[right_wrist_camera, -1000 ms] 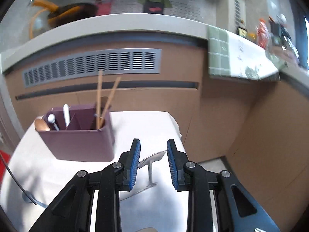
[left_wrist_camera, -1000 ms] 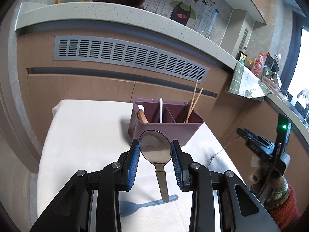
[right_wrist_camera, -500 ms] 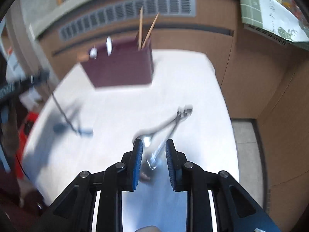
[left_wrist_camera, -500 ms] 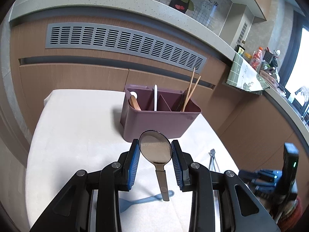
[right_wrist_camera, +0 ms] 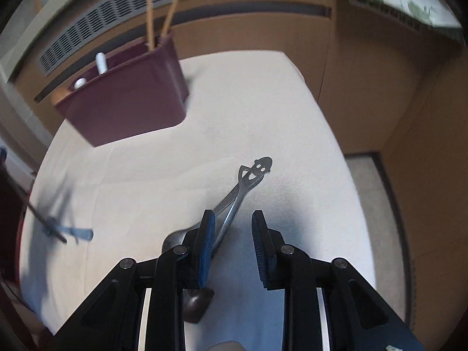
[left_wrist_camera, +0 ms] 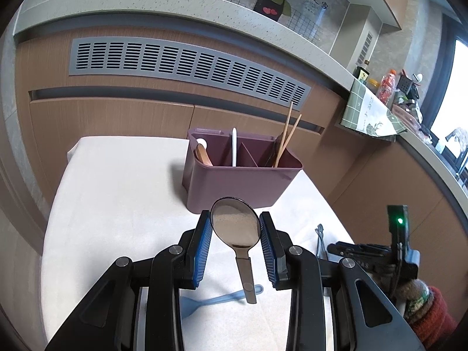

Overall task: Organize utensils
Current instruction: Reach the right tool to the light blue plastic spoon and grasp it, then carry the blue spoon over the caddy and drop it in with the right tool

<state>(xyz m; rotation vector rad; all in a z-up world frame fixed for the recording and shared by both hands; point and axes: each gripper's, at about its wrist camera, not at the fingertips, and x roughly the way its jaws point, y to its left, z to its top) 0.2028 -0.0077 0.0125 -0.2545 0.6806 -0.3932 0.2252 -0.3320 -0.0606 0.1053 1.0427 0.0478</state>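
Right gripper (right_wrist_camera: 232,242) has dropped and tipped down over two steel utensils (right_wrist_camera: 234,204) on the tabletop (right_wrist_camera: 263,102), jaws narrow, empty. Left gripper (left_wrist_camera: 235,244) still clamps a metal spoon (left_wrist_camera: 235,225) short of the caddy (left_wrist_camera: 242,181).

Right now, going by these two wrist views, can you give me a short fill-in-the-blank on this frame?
1. The left gripper holds a metal ____ by its bowl.
2. The chopsticks stand in the organizer's ____ compartment.
3. The two metal spoons under the right gripper lie on the ____ cloth.

Missing: spoon; right; white
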